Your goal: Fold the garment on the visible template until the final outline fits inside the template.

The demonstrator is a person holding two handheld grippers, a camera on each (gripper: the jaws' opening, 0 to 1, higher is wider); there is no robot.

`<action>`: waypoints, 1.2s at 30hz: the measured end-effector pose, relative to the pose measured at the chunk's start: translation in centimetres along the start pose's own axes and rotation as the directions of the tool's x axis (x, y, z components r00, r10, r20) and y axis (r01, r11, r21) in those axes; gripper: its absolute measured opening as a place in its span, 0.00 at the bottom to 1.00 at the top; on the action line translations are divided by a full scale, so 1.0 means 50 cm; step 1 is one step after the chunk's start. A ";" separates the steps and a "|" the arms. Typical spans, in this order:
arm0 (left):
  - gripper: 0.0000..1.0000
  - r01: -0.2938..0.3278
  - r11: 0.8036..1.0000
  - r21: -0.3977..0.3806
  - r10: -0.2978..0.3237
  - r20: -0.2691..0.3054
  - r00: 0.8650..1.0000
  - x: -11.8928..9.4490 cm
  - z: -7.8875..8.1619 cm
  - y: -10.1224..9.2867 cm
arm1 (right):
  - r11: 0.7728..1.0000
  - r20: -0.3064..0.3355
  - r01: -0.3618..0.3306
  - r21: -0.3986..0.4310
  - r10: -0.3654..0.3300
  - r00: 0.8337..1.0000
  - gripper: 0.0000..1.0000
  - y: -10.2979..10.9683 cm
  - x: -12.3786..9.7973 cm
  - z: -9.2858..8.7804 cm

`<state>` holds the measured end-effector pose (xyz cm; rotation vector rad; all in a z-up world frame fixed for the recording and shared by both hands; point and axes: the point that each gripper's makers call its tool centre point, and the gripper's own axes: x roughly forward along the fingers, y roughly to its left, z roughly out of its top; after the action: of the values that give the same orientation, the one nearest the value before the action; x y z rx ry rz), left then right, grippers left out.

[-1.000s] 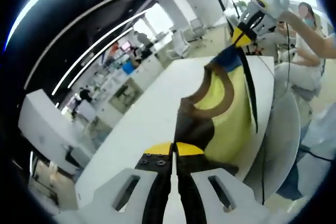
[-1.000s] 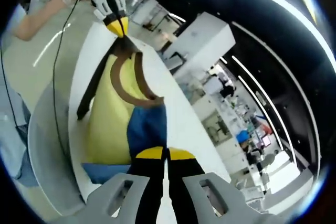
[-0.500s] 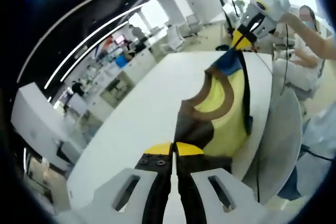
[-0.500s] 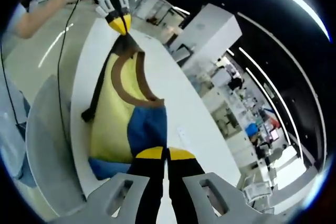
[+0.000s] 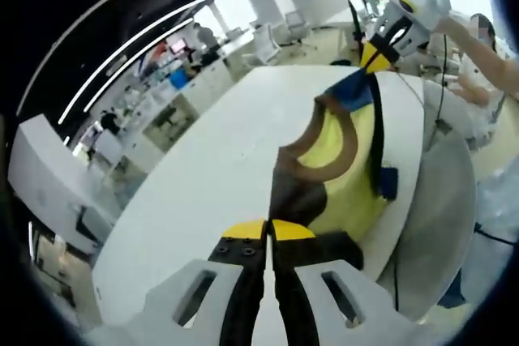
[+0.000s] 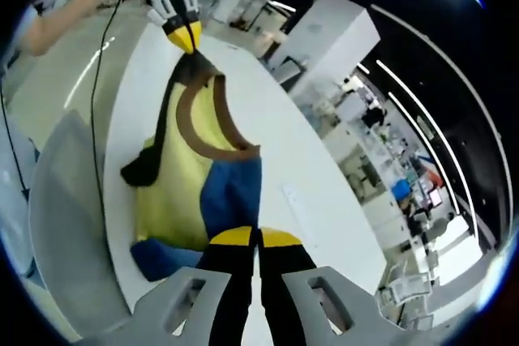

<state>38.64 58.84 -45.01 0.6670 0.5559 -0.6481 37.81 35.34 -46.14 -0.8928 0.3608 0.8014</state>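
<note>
Garment (image 5: 345, 168) stretched along the white table's (image 5: 211, 176) near edge, each hand-held gripper (image 5: 268, 231) (image 6: 256, 237) clenched on one end.

soft matt cloth garment (image 5: 349, 164) (yellow, blue, brown panels), smooth white table (image 5: 219, 192), faintly glossy

In the left gripper view, the left gripper (image 5: 268, 237) at bottom centre pinches the near end of the yellow, brown and blue garment (image 5: 345, 172), which stretches up and to the right over the round white table (image 5: 211, 184) to the right gripper (image 5: 375, 53) at the upper right. In the right gripper view, the garment (image 6: 190, 160) runs from the right gripper (image 6: 259, 241) at bottom centre up to the left gripper (image 6: 183, 36) at upper left, with the table (image 6: 300, 192) beneath and to its right.
</note>
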 end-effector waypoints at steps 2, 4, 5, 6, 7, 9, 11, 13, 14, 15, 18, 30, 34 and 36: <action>0.00 0.003 1.000 -0.001 -0.003 -0.004 1.000 0.017 -0.004 0.007 | 1.000 -0.009 -0.006 0.003 0.006 1.000 0.01 -0.008 0.016 -0.008; 0.00 0.011 1.000 -0.009 -0.012 -0.016 1.000 0.032 -0.010 0.012 | 1.000 -0.015 -0.011 0.006 0.011 1.000 0.01 -0.009 0.028 -0.015; 0.00 0.013 1.000 0.000 -0.013 -0.030 0.999 0.038 -0.015 0.013 | 1.000 -0.020 -0.017 0.008 0.017 1.000 0.01 -0.011 0.037 -0.020; 0.00 0.005 1.000 0.010 -0.005 -0.038 0.999 0.046 -0.017 0.015 | 1.000 -0.021 -0.017 0.008 0.017 1.000 0.01 -0.014 0.040 -0.022; 0.00 0.006 1.000 0.014 -0.005 -0.037 0.999 0.056 -0.017 0.016 | 1.000 -0.024 -0.016 0.006 0.016 1.000 0.01 -0.019 0.049 -0.026; 0.00 0.018 1.000 -0.002 -0.018 -0.024 1.000 0.070 -0.015 0.019 | 1.000 -0.032 -0.021 0.008 0.021 0.999 0.01 -0.021 0.064 -0.034; 0.00 0.016 1.000 -0.008 -0.016 -0.019 1.000 0.085 -0.015 0.025 | 1.000 -0.036 -0.025 0.016 0.026 0.999 0.01 -0.030 0.078 -0.041; 0.00 0.016 1.000 -0.010 -0.016 -0.022 1.000 0.100 -0.019 0.031 | 0.999 -0.042 -0.029 0.021 0.030 0.999 0.01 -0.034 0.091 -0.048; 0.00 0.016 1.000 -0.011 -0.016 -0.022 1.000 0.104 -0.020 0.034 | 0.999 -0.044 -0.031 0.022 0.032 0.998 0.01 -0.035 0.096 -0.051; 0.00 0.019 1.000 -0.016 -0.019 -0.024 1.000 0.108 -0.021 0.036 | 0.999 -0.046 -0.033 0.022 0.034 0.998 0.01 -0.037 0.101 -0.053; 0.00 0.012 1.000 -0.017 -0.013 -0.028 1.000 0.124 -0.025 0.046 | 0.999 -0.050 -0.037 0.029 0.039 0.998 0.01 -0.043 0.120 -0.062; 0.00 -0.007 0.998 -0.057 0.007 -0.007 1.000 0.192 -0.040 0.087 | 0.998 -0.081 -0.052 0.047 0.056 0.995 0.01 -0.065 0.187 -0.087; 0.00 -0.008 0.998 -0.058 0.007 -0.016 1.000 0.217 -0.047 0.079 | 0.997 -0.086 -0.058 0.052 0.063 0.994 0.01 -0.068 0.211 -0.091; 0.00 0.000 0.998 -0.059 -0.001 -0.020 1.000 0.228 -0.052 0.081 | 0.996 -0.086 -0.058 0.063 0.064 0.994 0.01 -0.072 0.224 -0.095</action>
<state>48.41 59.02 -52.58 0.6187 0.5916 -0.6237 48.09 35.41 -53.55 -0.8658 0.4894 0.8048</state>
